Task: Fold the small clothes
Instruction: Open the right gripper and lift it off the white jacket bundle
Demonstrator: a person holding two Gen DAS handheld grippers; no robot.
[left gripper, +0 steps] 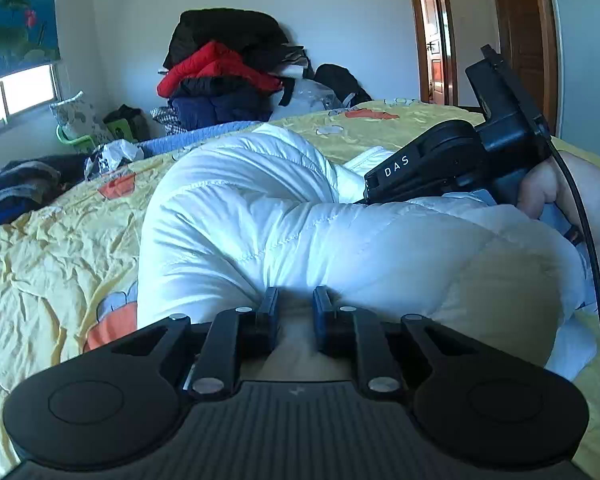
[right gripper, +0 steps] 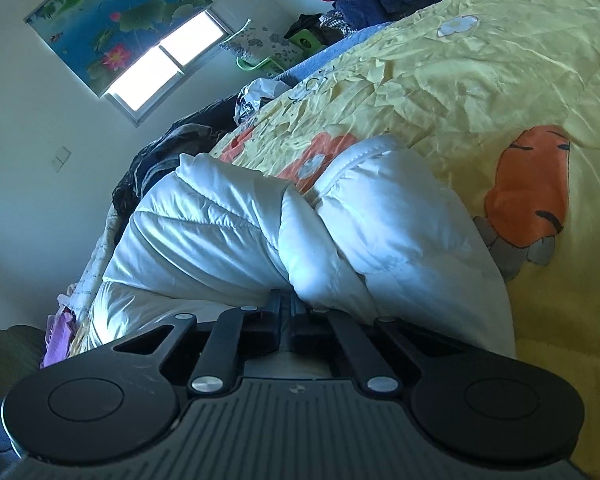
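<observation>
Pinching white jacket (left gripper: 260,216) on yellow bedspread (left gripper: 60,248); left tool (left gripper: 296,300), right tool (right gripper: 288,304) both clamped.

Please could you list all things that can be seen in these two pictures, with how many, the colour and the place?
puffy jacket: one, white, bunched on the bed cover, both grippers pinching it
bed cover: one, yellow with orange cartoon figures, under the jacket
clothes pile: one, red, black and dark blue, at the far side of the bed
dark clothes: a few, grey and black, at the left edge of the bed
window blind: one, blue with lotus flowers, over the window
wooden door: one, brown, far right
left gripper: one, black, shut on jacket fabric
right gripper: one, black, shut on a jacket fold
hand: one, holding the right gripper's handle
</observation>
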